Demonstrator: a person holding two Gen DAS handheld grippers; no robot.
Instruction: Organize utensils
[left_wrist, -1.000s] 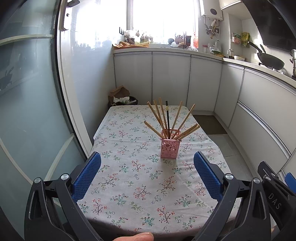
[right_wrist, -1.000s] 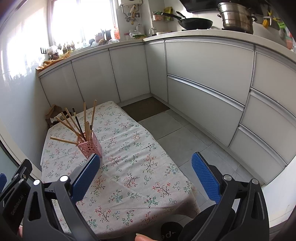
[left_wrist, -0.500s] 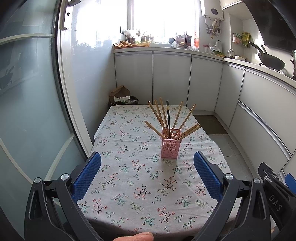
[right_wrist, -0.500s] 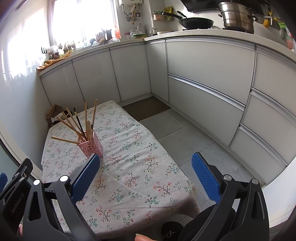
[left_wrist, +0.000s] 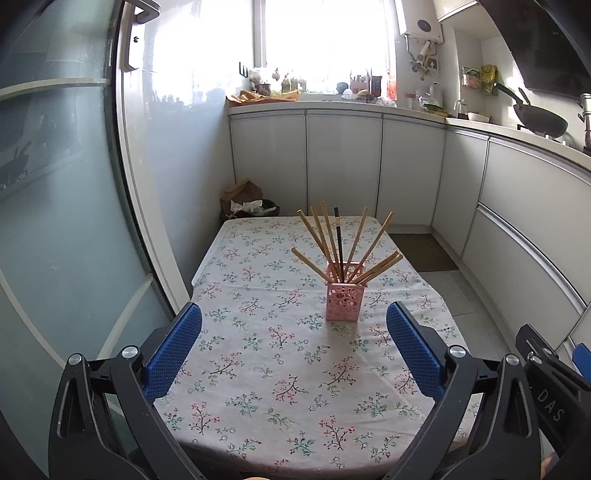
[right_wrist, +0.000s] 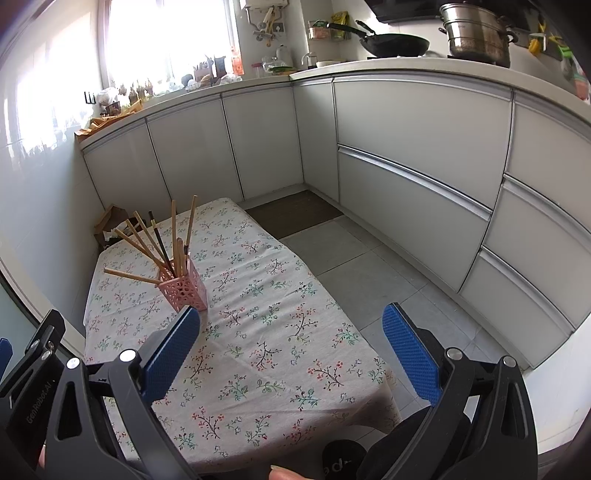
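Holding wide open and empty, left gripper (left_wrist: 293, 345) and right gripper (right_wrist: 291, 347) hover low in frame, no shift over the last second. Pink holder (left_wrist: 345, 301) sits mid-frame on the table (left_wrist: 258, 369), well apart from both, chopsticks (left_wrist: 341, 240) splayed inside. Nothing loose on the cloth, so task looks done or idle.

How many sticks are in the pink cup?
9: eight wooden chopsticks and one black chopstick, all fanned out in the pink cup on the table. A shorter one could be hidden behind them.
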